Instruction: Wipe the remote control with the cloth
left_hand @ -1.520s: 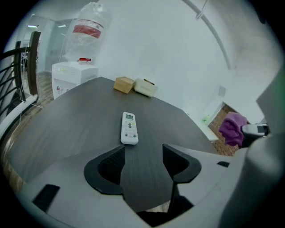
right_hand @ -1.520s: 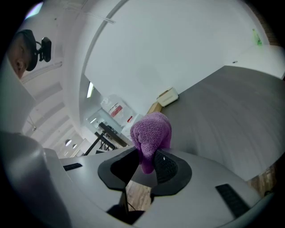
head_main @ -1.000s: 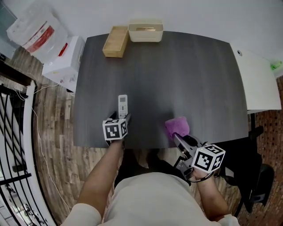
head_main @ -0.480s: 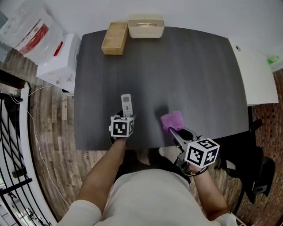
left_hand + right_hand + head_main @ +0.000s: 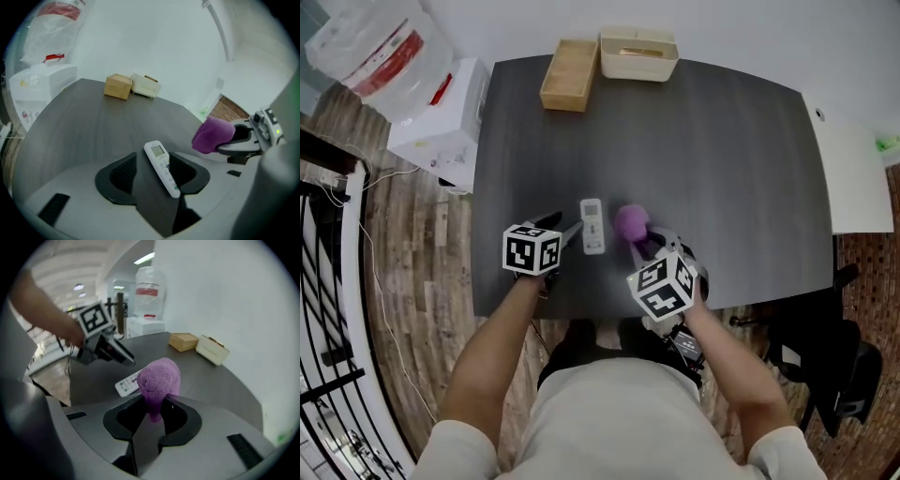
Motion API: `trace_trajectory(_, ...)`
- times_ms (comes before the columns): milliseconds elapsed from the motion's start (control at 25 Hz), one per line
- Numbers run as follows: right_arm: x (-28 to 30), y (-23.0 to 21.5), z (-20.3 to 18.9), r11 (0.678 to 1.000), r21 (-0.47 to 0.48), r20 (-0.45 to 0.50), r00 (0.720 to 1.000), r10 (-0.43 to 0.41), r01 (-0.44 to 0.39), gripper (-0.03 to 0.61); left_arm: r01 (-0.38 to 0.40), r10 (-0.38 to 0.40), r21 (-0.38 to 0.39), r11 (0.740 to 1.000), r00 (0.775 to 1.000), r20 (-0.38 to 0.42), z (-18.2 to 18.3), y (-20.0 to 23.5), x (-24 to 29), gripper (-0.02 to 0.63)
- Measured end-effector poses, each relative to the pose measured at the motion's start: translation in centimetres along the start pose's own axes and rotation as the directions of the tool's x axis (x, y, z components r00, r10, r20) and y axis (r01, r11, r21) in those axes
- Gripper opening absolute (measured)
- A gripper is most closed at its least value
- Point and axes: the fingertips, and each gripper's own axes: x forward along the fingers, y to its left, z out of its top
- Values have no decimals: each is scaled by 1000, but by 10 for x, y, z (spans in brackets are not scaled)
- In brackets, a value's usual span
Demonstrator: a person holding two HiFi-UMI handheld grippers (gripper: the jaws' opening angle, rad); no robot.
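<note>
At the near edge of the dark table [image 5: 722, 169], two arms reach in from 6 o'clock, and each hand holds a gripper. The left gripper [image 5: 562, 227] comes in from 8 o'clock of the remote control [image 5: 592, 226]. Its jaws are apart and have just been closing. The near end of the remote lies between them, close by the right jaw, with a gap on the left side. The pads do not squeeze it.

The remote lies flat on the table. Its long side runs from near to far, and its little screen is at the far end.

The right gripper [image 5: 642, 246] comes in from 5 o'clock. Its jaws are clamped on the purple cloth [image 5: 630, 221], which sticks out past them in a round lump. The cloth is just beside the remote, at its 3 o'clock. I cannot tell if the two touch.

At the far edge, at 12 o'clock, is a wooden box [image 5: 569, 75]. A cream box [image 5: 638, 55] sits just beside it, at its 3 o'clock.

Off the table, at 10 o'clock, a white box [image 5: 441, 112] stands on the floor with a plastic bag [image 5: 366, 47] behind it. A white table [image 5: 858, 169] stands at 3 o'clock.
</note>
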Motion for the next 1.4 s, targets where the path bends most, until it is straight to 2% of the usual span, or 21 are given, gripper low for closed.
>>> trace_trajectory(80, 20, 7, 13, 979, -199, -40, 998, -57, 48, 95, 39, -38, 42, 998, 999, -12, 14, 6, 3, 61)
trace_trajectory(120, 28, 10, 18, 959, -278, -53, 995, -80, 62, 95, 54, -53, 65, 996, 998, -25, 19, 7, 7, 22)
trace_trajectory(240, 50, 15, 31, 884, -457, -81, 985, -150, 97, 97, 86, -79, 108, 990, 994, -69, 28, 13, 21, 6)
trace_trajectory(360, 66, 14, 43, 792, -597, -91, 970, -226, 128, 96, 96, -82, 136, 986, 992, -100, 34, 20, 33, 7)
trace_trajectory(480, 81, 21, 46, 706, -699, -114, 958, -263, 110, 97, 121, -96, 186, 975, 986, -139, 39, 22, 43, 7)
trace_trajectory(600, 90, 35, 37, 644, -761, -139, 952, -272, 73, 96, 174, -122, 265, 948, 972, -201, 40, 16, 51, 8)
trace_trajectory(720, 95, 40, 47, 617, -770, -38, 954, -298, 162, 95, 246, -135, 379, 892, 946, -294, 35, 4, 59, 7)
trace_trajectory(800, 97, 46, 47, 606, -778, -19, 958, -288, 167, 95, 278, -125, 437, 856, 930, -346, 31, 0, 64, 6)
trace_trajectory(880, 98, 54, 46, 616, -770, -2, 966, -259, 164, 95, 290, -115, 463, 838, 922, -369, 30, -3, 68, 6)
trace_trajectory(960, 98, 61, 45, 629, -762, 8, 973, -230, 155, 95, 286, -105, 465, 838, 920, -377, 29, -5, 71, 6)
trace_trajectory(1000, 97, 65, 42, 623, -770, -1, 976, -220, 140, 95, 278, -92, 469, 839, 920, -380, 28, -5, 73, 5)
trace_trajectory(1120, 90, 74, 31, 573, -815, -46, 978, -204, 81, 95, 247, -40, 485, 839, 917, -398, 19, 2, 76, 4)
trace_trajectory(1200, 86, 69, 25, 497, -865, -57, 968, -244, 74, 95, 243, -50, 453, 858, 916, -398, 15, 5, 76, 5)
trace_trajectory(1240, 84, 66, 25, 474, -877, -52, 964, -259, 80, 95, 251, -77, 416, 874, 917, -392, 14, 5, 75, 5)
trace_trajectory(1280, 83, 65, 24, 485, -870, -43, 966, -254, 89, 95, 263, -109, 374, 890, 916, -385, 13, 4, 73, 5)
trace_trajectory(1360, 81, 72, 22, 574, -814, -26, 981, -193, 92, 95, 284, -159, 313, 906, 915, -370, 13, 1, 68, 5)
trace_trajectory(1400, 79, 68, 22, 579, -809, -15, 981, -195, 103, 95, 291, -174, 301, 908, 916, -362, 14, 0, 66, 5)
